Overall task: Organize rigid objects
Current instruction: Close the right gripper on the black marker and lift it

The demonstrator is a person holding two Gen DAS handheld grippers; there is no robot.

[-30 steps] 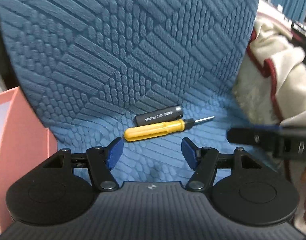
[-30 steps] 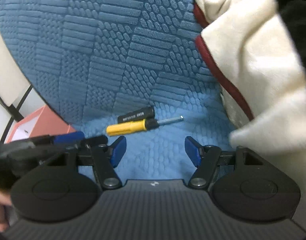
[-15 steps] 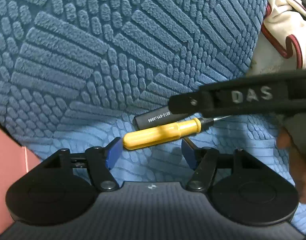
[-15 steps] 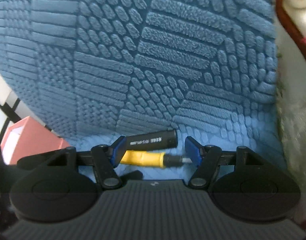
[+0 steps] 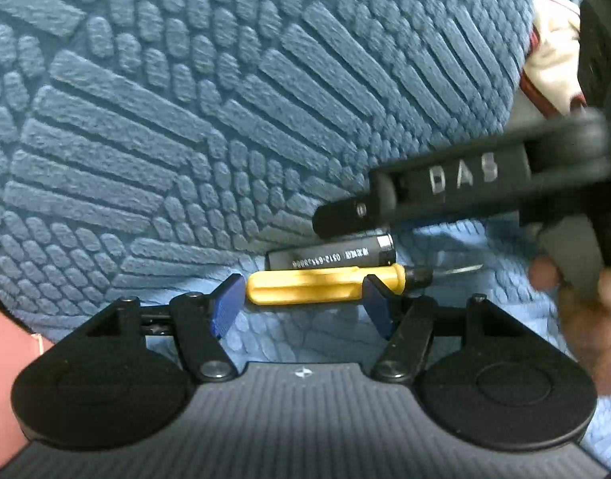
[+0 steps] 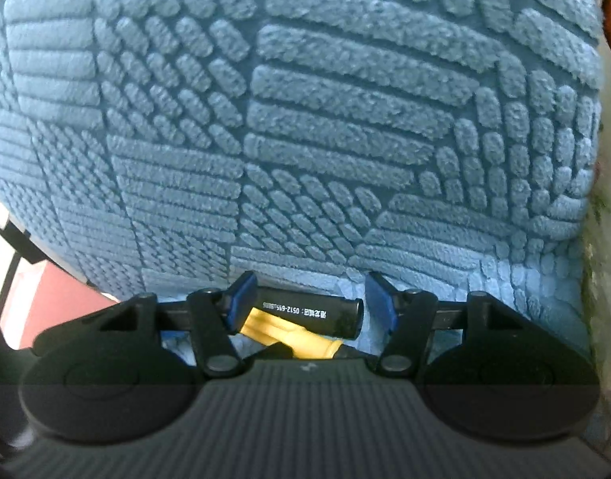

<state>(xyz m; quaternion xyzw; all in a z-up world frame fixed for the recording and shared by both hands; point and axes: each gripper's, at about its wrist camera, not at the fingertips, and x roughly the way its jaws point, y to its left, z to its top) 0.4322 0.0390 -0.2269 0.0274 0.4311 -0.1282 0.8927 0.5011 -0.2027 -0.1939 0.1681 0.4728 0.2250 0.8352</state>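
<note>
A black printed plastic cylinder (image 6: 309,313) and yellow ribbed-handled screwdriver (image 5: 325,284) lie touching on blue embossed plush upholstery (image 5: 233,119). The right hand-held gripper (image 6: 305,303) has just been closing around the cylinder, unclenched; the left hand-held gripper (image 5: 301,301) stands released beside the screwdriver.

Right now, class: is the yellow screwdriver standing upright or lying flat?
Lying flat: the yellow screwdriver rests lengthwise on the blue textured cover, beside the black cylinder.

Both grippers tilted downward, close together. Left gripper (image 5: 299,305) has its jaws spread wide, pads not pressing on anything. Right gripper (image 6: 305,305) has just been closing a bit, jaws still apart, with the bare hand (image 5: 585,319) behind it.
</note>
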